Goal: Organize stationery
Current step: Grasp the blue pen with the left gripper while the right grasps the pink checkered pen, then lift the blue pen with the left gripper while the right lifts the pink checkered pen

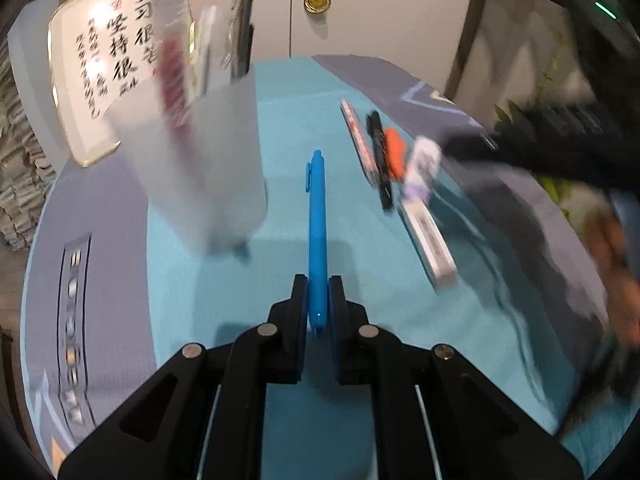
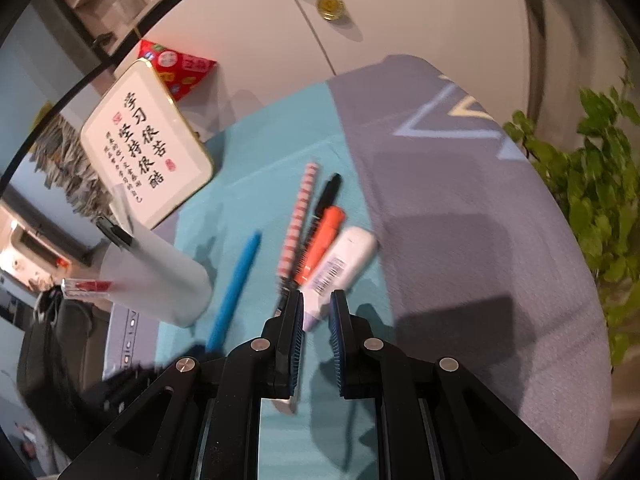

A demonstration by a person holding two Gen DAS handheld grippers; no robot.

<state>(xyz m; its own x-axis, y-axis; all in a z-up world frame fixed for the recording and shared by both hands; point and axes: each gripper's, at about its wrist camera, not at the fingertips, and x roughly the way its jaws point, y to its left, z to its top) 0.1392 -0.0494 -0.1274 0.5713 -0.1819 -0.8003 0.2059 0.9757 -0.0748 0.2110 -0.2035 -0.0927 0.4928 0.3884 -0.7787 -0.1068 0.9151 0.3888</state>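
Note:
My left gripper (image 1: 318, 298) is shut on the blue pen (image 1: 317, 236), which points forward over the teal mat; the pen also shows in the right wrist view (image 2: 236, 288). A frosted white pen holder (image 1: 200, 160) with several pens in it stands to the left of the blue pen; it also shows in the right wrist view (image 2: 156, 280). To the right lie a striped pencil (image 1: 358, 140), a black marker (image 1: 379, 156), an orange marker (image 1: 394, 152), a white correction-fluid bottle (image 1: 420, 172) and a white eraser box (image 1: 430, 244). My right gripper (image 2: 316, 304) is open and empty just above the white bottle (image 2: 340, 264).
A framed calligraphy plaque (image 1: 108, 72) leans at the back left. A medal (image 1: 317, 0) hangs on the wall. A green plant (image 2: 592, 200) stands past the table's right edge. The right gripper and hand show blurred at the right (image 1: 560, 152).

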